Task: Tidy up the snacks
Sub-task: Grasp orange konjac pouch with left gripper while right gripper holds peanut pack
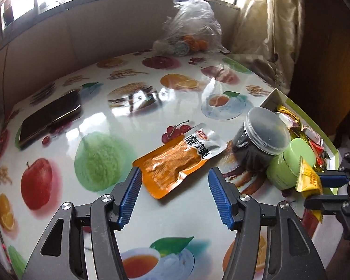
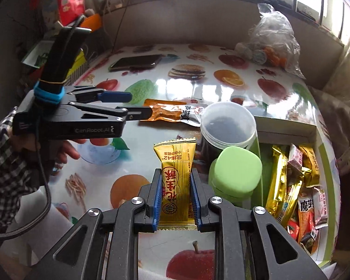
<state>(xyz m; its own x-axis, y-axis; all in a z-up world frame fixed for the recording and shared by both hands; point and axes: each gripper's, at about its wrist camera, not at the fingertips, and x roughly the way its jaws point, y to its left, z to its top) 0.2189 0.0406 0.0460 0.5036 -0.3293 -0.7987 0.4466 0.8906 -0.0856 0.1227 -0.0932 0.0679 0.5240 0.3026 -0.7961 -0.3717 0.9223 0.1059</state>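
Observation:
An orange snack pouch [image 1: 177, 161] lies flat on the fruit-print table, its near corner between the wide-apart blue pads of my left gripper [image 1: 175, 179]; the pads do not press on it. The same pouch [image 2: 172, 113] and left gripper [image 2: 137, 107] show in the right wrist view. My right gripper [image 2: 176, 179] is shut on a yellow candy packet [image 2: 176, 175], held above the table. In the left wrist view that packet [image 1: 309, 179] sits in the right gripper [image 1: 324, 186] at the right edge. A shallow box [image 2: 289, 133] on the right holds several wrapped snacks [image 2: 298, 186].
A clear-lidded dark jar [image 1: 259, 140] and a green-lidded jar [image 1: 289, 165] stand beside the box. A phone [image 1: 50, 116] lies at the table's far left. A plastic bag [image 1: 193, 30] of items sits at the back by the wall. A hand in a checked sleeve [image 2: 2, 163] holds the left gripper.

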